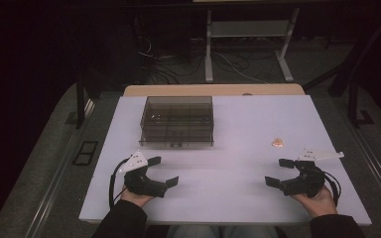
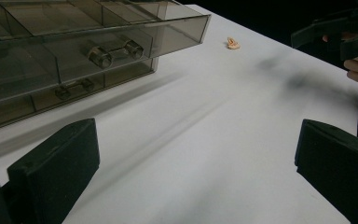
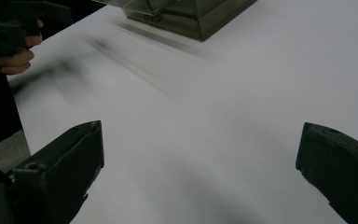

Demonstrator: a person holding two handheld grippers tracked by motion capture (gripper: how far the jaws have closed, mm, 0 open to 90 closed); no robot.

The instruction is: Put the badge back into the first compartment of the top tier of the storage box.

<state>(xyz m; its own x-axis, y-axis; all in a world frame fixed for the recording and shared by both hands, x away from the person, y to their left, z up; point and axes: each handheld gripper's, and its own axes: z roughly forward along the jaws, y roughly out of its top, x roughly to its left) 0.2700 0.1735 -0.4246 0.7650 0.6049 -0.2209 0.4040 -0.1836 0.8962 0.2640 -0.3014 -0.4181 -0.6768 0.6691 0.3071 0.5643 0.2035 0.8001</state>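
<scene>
A smoky clear drawer box [image 1: 176, 121] stands at the back left of the white table [image 1: 228, 193], with two round-knobbed drawer fronts facing me in the left gripper view [image 2: 98, 56]. A small pinkish object [image 1: 277, 143] lies right of the middle; it is also seen far off in the left gripper view [image 2: 233, 43]. My left gripper [image 1: 163, 171] rests near the front left, jaws wide open and empty. My right gripper [image 1: 279, 172] rests near the front right, open with nothing between its jaws. In each gripper view the two black jaws stand far apart over bare table.
The box's corner [image 3: 186, 14] shows at the top of the right gripper view. Beyond the table's far edge are a wooden board [image 1: 213, 89], desk legs and cables on a dark floor. Bare table lies between the two grippers.
</scene>
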